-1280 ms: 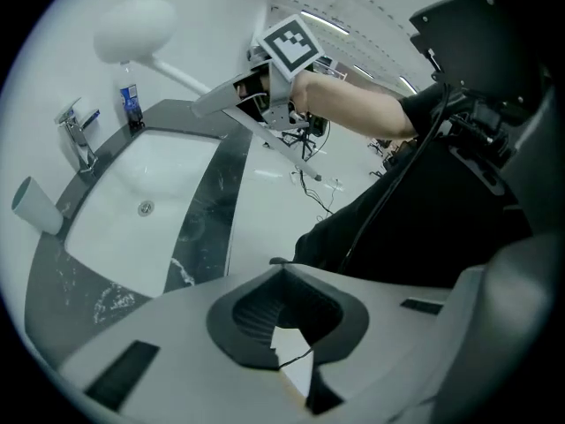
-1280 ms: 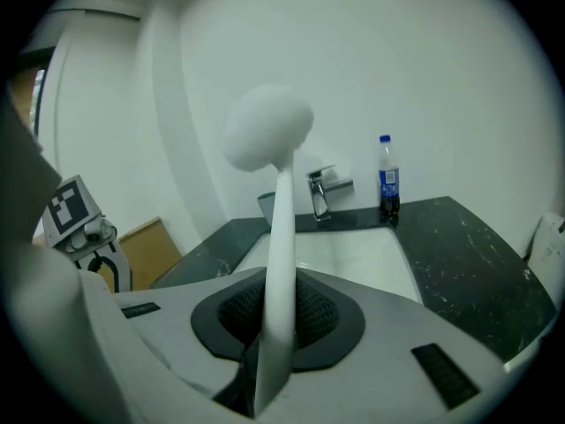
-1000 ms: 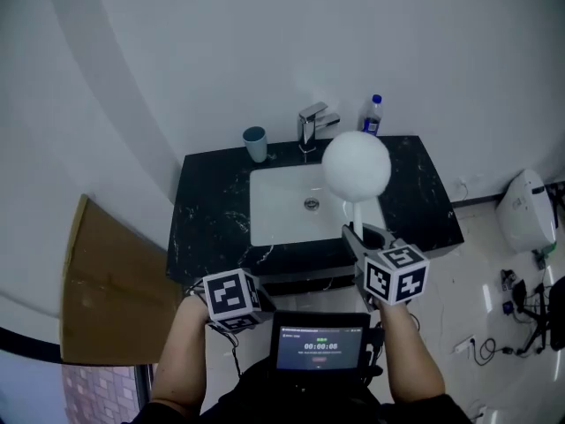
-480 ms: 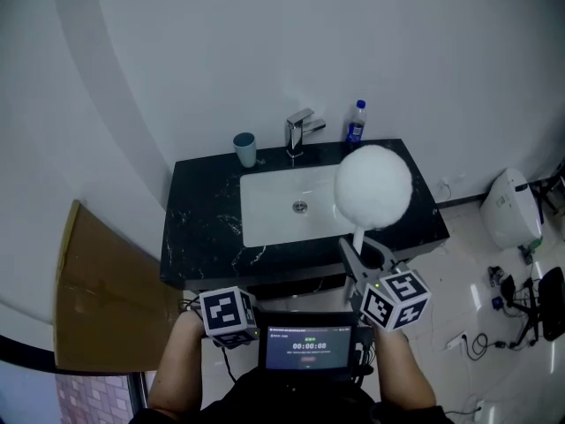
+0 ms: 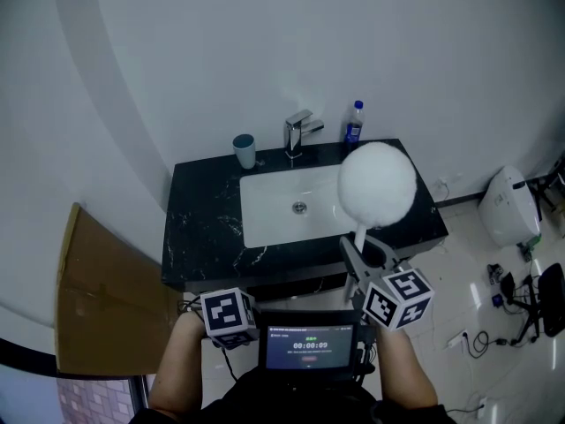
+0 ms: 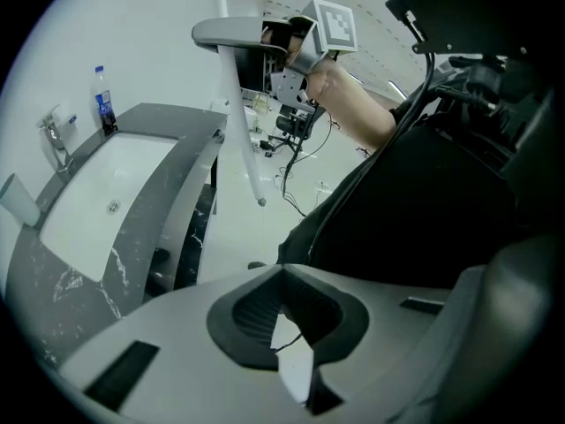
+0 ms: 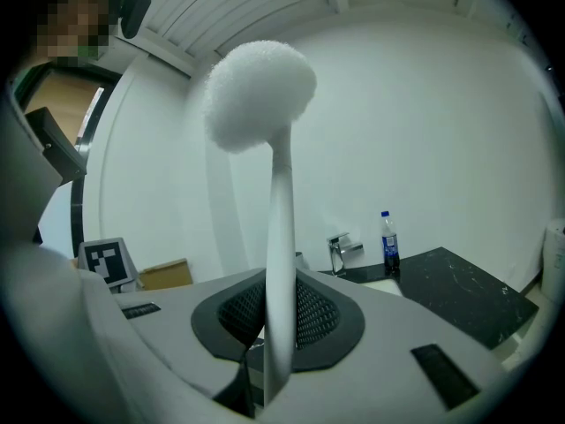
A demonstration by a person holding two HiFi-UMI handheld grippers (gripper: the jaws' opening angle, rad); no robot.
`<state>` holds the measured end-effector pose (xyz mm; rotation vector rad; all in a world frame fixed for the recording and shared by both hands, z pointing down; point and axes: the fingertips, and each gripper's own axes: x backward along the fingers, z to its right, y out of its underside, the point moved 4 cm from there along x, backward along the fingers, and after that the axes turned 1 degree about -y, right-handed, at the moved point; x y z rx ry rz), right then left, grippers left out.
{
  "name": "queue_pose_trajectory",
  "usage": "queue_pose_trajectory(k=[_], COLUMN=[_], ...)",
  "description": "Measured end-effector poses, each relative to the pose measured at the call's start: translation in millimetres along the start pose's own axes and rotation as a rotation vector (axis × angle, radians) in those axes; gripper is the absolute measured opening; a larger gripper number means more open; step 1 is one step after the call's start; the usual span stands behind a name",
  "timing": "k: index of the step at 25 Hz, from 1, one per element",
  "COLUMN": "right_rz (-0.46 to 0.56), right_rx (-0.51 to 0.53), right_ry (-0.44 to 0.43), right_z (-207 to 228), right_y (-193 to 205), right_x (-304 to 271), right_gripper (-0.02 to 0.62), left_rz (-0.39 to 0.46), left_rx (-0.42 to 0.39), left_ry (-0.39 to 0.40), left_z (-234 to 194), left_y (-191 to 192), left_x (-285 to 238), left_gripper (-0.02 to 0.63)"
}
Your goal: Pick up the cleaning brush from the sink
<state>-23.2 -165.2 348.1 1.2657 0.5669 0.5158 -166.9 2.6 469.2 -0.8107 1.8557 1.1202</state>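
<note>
The cleaning brush has a round white fluffy head on a thin white handle. My right gripper is shut on the lower handle and holds the brush upright, in the air over the front right of the white sink. In the right gripper view the handle passes straight between the pads. The left gripper view shows the brush from the side, clear of the counter. My left gripper is shut and empty, pointing steeply down close to my body; its marker cube sits low left.
The black marble counter carries a blue cup, a chrome faucet and a blue-capped bottle. A cardboard sheet leans at the left. A white appliance and cables lie on the floor at the right.
The right gripper has lifted the brush up and to the right, off the basin's middle. The left gripper drew back a little toward my body.
</note>
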Motion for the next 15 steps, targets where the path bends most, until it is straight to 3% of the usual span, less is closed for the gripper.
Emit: queue_pose_trajectory(k=[15], right_rz=[-0.028], right_rx=[-0.009], right_ry=[0.0], right_z=[-4.4], right_y=[-0.2], right_x=[2.0], right_gripper=[0.043], left_rz=[0.015], left_rx=[-0.003], left_ry=[0.037], left_z=[12.0], left_y=[1.7], left_x=[1.4], left_gripper=[0.011])
